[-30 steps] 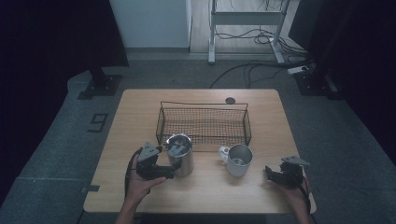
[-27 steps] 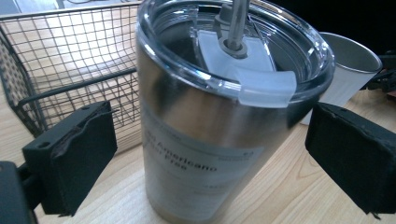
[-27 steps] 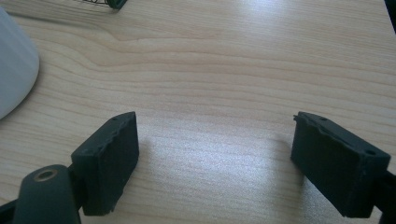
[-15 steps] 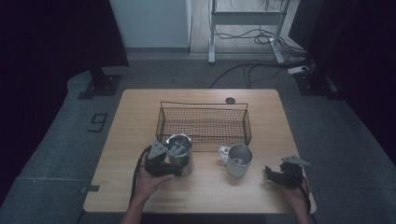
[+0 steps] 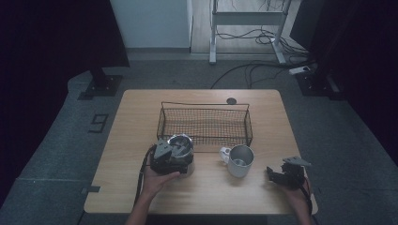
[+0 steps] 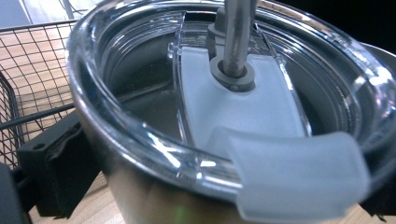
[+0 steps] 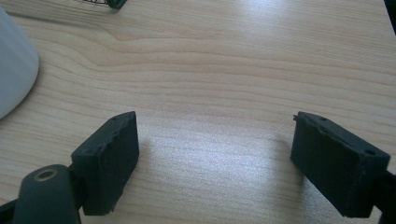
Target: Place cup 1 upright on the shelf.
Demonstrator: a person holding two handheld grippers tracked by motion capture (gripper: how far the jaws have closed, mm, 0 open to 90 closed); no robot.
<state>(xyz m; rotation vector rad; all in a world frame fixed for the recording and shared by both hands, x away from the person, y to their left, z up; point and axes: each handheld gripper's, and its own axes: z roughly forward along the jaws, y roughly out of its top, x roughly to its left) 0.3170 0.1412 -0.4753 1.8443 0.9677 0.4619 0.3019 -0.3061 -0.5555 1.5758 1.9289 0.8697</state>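
Two black jaws of the left gripper (image 5: 174,157) straddle the clear-lidded steel tumbler (image 5: 180,149), just opening, beside the black wire basket (image 5: 205,123); the right gripper (image 5: 279,174) gapes empty.

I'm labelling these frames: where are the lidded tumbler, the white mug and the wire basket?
lidded tumbler (image 6: 261,107), left gripper view, on its clear lid.
white mug (image 5: 240,161), high view, on its rim.
wire basket (image 5: 204,107), high view, on its rear rim.

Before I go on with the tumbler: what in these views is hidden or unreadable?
- Tumbler base: cut off by the left gripper view's bottom edge.
- Left gripper pad contact: high view, its body covers the tumbler's sides.
- Mug: right gripper view, cropped at the left edge.
- Basket contents: high view, too small.
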